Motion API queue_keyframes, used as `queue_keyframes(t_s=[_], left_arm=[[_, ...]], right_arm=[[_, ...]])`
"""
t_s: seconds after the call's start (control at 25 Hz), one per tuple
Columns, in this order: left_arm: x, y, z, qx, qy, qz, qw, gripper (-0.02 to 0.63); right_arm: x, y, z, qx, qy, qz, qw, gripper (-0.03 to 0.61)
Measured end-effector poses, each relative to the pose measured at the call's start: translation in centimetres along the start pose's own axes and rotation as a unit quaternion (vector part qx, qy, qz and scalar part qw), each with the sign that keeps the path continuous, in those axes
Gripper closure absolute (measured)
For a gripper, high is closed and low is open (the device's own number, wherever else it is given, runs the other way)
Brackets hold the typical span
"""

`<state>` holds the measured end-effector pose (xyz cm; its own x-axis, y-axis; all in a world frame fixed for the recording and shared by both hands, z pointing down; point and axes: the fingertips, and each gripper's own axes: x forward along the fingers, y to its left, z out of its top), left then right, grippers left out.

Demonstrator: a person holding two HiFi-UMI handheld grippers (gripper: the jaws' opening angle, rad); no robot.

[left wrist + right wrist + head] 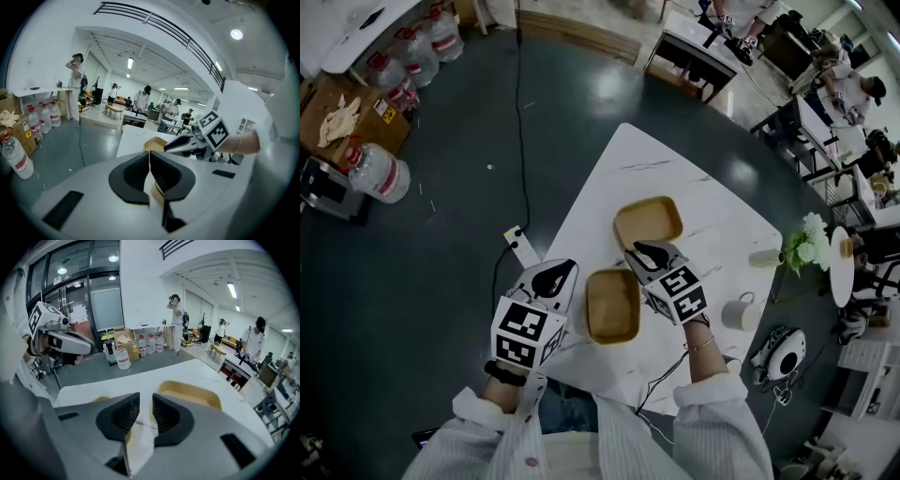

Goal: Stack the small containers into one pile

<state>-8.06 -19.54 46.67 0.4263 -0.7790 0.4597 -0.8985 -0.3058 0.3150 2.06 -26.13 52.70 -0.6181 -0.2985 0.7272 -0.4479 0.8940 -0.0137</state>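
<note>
Two shallow tan containers lie apart on the white marble table [712,225]: the far container [648,221] and the near container [613,306]. My left gripper [565,269] sits just left of the near container, at the table's left edge, and its jaws are shut on nothing [149,157]. My right gripper [639,249] hovers between the two containers, over the far one's near edge. Its jaws stand open by a narrow gap with nothing in it [146,399]. In the right gripper view the far container [190,392] lies just past the jaws.
A white mug [739,312] and a vase of white flowers [806,246] stand at the table's right side. A black and white device [783,352] lies beyond that edge. Water bottles [380,173] and a cable [522,141] are on the dark floor to the left.
</note>
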Motion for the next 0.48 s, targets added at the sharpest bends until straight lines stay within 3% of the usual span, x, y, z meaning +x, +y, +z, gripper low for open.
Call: queue_keyframes(t_s=[0.48], left_arm=[[2.3, 2.4, -0.5, -0.016, 0.022, 0.003, 0.9996, 0.591]], right_arm=[[5.5, -1.6, -0.1, 0.008, 0.065, 0.008, 0.998, 0.496]])
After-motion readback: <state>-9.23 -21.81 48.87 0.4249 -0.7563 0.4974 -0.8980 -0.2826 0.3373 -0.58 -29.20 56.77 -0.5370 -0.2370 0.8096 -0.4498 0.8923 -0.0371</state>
